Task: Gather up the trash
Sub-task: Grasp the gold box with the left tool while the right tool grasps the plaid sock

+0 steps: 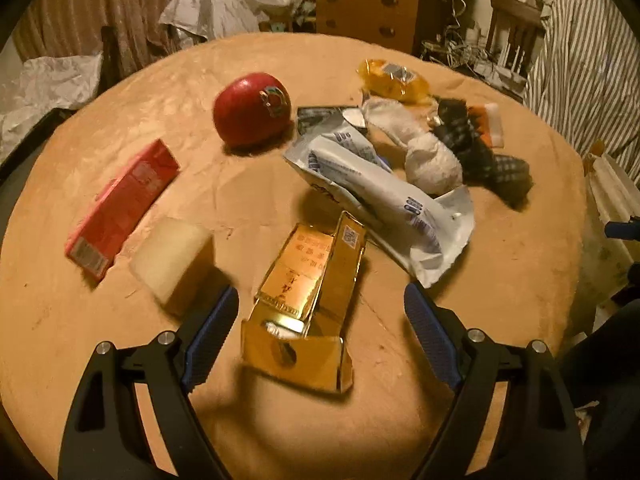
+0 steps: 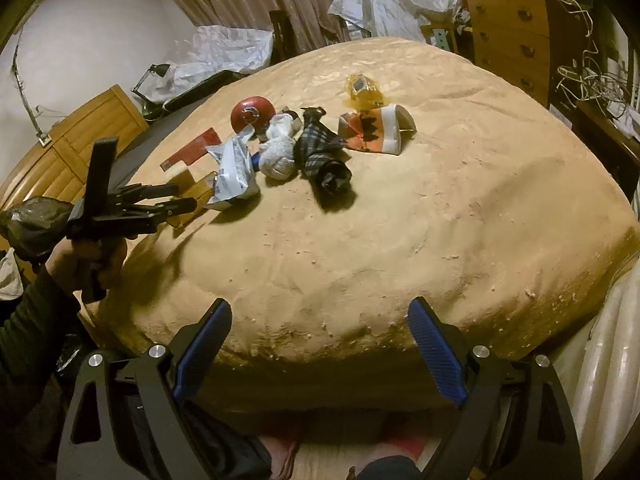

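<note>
Tan tablecloth (image 2: pixel 400 216); yellowish sponge (image 1: pixel 172 264) leftward only.

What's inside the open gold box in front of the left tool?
The gold box has its end flap folded down; a gold inner pack with something white at its mouth shows. Deeper contents are hidden. The open left tool isn't touching it.

My left wrist camera sits low and close over the gold box (image 1: pixel 310 300), facing across the tan table (image 1: pixel 500 280). My right wrist camera hangs back at the table's near edge, facing the same clutter from farther off, with my left gripper (image 2: pixel 188 202) in view.
</note>
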`<state>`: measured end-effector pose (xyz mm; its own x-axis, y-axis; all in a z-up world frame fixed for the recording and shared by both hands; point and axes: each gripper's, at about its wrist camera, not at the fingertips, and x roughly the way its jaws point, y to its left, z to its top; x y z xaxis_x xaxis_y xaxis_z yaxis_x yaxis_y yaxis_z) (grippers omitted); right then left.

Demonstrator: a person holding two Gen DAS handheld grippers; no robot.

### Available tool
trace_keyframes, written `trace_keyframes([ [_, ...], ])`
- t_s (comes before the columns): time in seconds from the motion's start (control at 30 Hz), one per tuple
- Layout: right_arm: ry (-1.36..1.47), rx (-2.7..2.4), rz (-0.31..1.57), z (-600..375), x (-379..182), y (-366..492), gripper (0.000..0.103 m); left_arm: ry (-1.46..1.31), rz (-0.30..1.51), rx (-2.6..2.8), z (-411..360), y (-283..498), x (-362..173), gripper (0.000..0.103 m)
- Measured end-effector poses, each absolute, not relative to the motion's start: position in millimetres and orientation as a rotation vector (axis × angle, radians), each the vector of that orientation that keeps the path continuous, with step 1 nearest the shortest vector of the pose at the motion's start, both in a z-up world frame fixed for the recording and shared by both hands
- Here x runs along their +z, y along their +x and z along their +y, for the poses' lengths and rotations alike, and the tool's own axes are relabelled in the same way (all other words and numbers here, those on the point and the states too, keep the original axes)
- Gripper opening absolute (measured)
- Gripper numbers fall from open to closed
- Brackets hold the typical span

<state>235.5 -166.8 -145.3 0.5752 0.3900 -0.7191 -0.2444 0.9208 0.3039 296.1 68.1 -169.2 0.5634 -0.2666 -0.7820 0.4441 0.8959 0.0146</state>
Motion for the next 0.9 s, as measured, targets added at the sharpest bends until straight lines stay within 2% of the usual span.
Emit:
trace_keyframes([
  [0.17, 0.158, 0.375, 0.891, -166.1, -148.0, 250.3, 0.09, 0.216, 0.902, -0.424, 62.5, 304.1, -178.1, 0.078],
  [0.27, 0.142, 0.392, 0.892, -160.4, -147.6, 267.3, 0.09, 0.208, 0.918, -0.401, 61.6, 312.1, -185.3, 0.07],
  [0.3, 0.137, 0.398, 0.89, -158.2, -147.1, 273.2, 0.09, 0.204, 0.922, -0.395, 61.5, 312.9, -186.0, 0.065],
  [0.33, 0.134, 0.403, 0.889, -156.6, -146.5, 277.2, 0.09, 0.197, 0.934, -0.384, 62.9, 314.2, -188.3, 0.056],
  [0.37, 0.125, 0.414, 0.888, -152.8, -145.7, 287.0, 0.09, 0.19, 0.943, -0.382, 63.7, 314.6, -189.7, 0.054],
  [0.43, 0.109, 0.427, 0.888, -146.4, -144.1, 301.1, 0.089, 0.171, 0.941, -0.38, 65.6, 312.2, -190.2, 0.051],
  [0.73, 0.01, 0.477, 0.89, -107.7, -138.9, 372.3, 0.086, 0.101, 0.944, -0.316, 78.2, 283.4, -188.7, 0.05],
  [0.8, -0.018, 0.479, 0.892, -97.1, -139.3, 388.0, 0.084, 0.074, 0.937, -0.296, 81.5, 278.8, -189.9, 0.05],
  [0.9, -0.099, 0.451, 0.895, -82.7, -145.9, 409.5, 0.066, 0.054, 0.933, -0.282, 82.3, 277.5, -190.8, 0.05],
])
